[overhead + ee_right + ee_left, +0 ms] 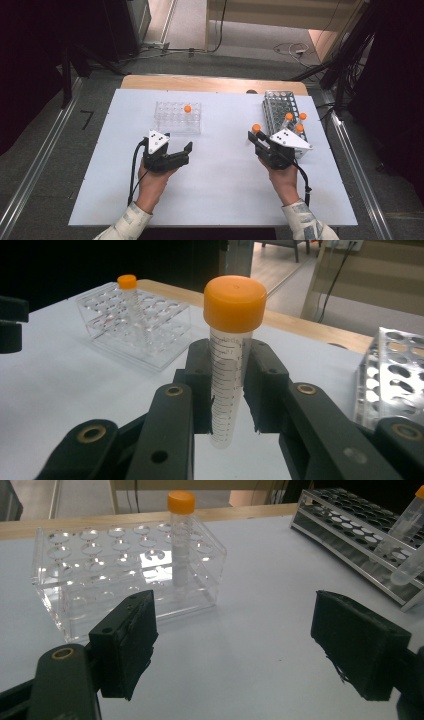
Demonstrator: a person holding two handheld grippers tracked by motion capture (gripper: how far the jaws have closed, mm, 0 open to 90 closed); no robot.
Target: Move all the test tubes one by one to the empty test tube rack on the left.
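The right claw (227,390) is gripping an orange-capped tube (231,360), its two black jaws pressing on the clear, graduated body just below the cap. The tube is standing upright between the pads, its rounded bottom hanging above the white counter (220,185) and touching nothing. In the high view the same right claw (257,137) is holding the tube (256,129) just left of the metal rack (280,107), which is sitting at the right side of the counter with three more orange-capped tubes (295,121) leaning in its near end. The person's right hand (282,177) is coming in from the bottom edge in a patterned sleeve.

Farther left, the clear plastic rack (177,117) is resting on the counter with one orange-capped tube (187,108) standing in a hole near its back right corner; the left claw view is showing that tube (180,540) upright among the round holes of the clear rack (100,580).

The left claw (232,630) is lying low over the counter just in front of the clear rack, its jaws spread wide with nothing between them. The left hand (152,182) is cradling it from below, well apart from the right claw.
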